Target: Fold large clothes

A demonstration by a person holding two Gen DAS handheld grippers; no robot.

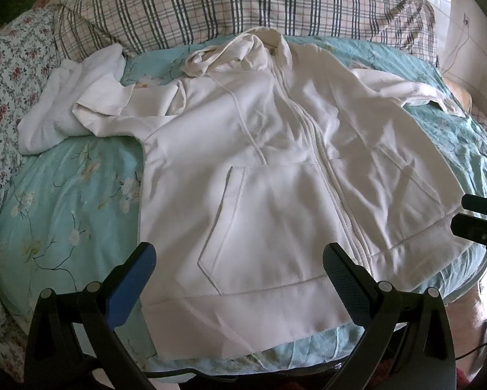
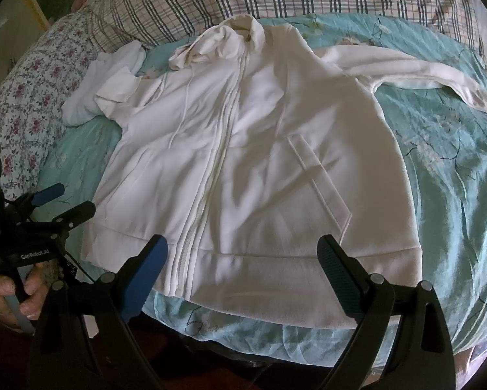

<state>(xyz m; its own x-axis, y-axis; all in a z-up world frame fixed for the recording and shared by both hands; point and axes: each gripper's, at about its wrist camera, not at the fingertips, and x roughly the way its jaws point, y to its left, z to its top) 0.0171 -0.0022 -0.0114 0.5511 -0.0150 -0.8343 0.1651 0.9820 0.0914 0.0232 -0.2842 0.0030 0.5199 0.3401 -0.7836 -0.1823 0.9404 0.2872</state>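
- Hoodie point(image 1: 276, 169): soft matt white cloth, lightly creased.
- Bedspread point(image 1: 67, 201): thin teal cloth with a faint sheen, wrinkled.
- Fingers point(image 2: 341, 276): matt black plastic, one pad finely textured, the other smooth blue.

I see a white zip-up hoodie point(image 1: 276, 175) point(image 2: 243, 162) lying face up and mostly flat on the bed, zipped closed down the middle, its hem toward me and its hood crumpled at the far end. Its front pockets and drawstrings show, and the fabric is lightly wrinkled. One sleeve stretches out straight to the right, while the other is bunched up short on the left.
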